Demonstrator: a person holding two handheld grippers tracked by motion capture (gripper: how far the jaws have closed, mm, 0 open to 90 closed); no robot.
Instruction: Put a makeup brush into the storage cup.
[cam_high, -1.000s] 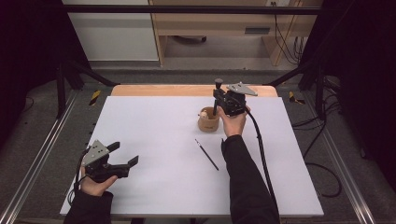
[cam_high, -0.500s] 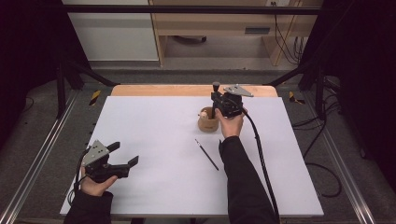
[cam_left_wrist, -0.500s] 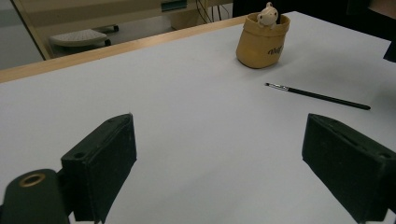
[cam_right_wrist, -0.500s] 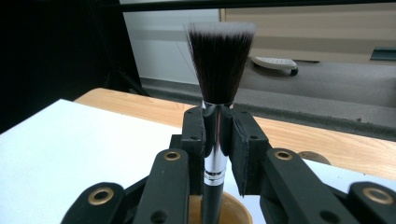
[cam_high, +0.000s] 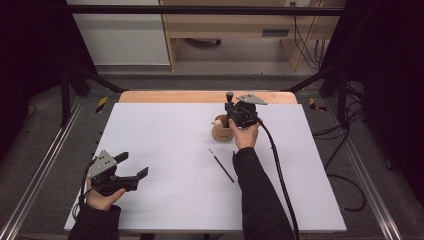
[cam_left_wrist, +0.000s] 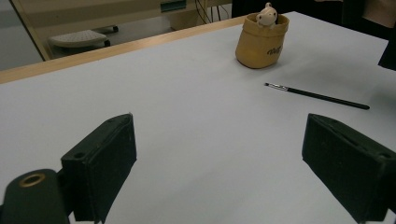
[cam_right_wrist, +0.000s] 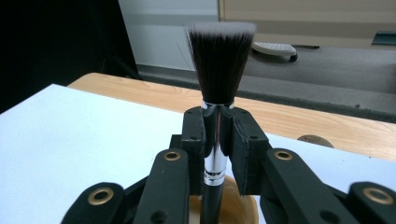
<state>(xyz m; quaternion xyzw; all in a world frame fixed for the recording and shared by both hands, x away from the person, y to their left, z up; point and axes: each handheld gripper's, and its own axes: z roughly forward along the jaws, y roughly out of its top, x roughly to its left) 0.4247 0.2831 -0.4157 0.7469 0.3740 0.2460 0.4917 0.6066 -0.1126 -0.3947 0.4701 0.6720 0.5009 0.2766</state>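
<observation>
I am seeing the brush (cam_right_wrist: 218, 84) standing upright between the jaws of the right gripper (cam_right_wrist: 218, 135), with the bristles on top and the silver collar pinched by the 2 pads. The black handle is going down into the tan pot (cam_right_wrist: 224, 207) just under the jaws. In the high view the right gripper (cam_high: 231, 111) is hovering right over the pot (cam_high: 222, 131), near the far edge of the white table (cam_high: 165, 135). A small pale figure (cam_left_wrist: 267, 14) is sitting in the pot (cam_left_wrist: 259, 44). A thin brush (cam_left_wrist: 317, 96) is lying flat on the table near the pot, apart from it. The left gripper (cam_high: 131, 167) is resting low at the near left side, well apart from everything, and its jaws are standing spread wide with nothing between them.
</observation>
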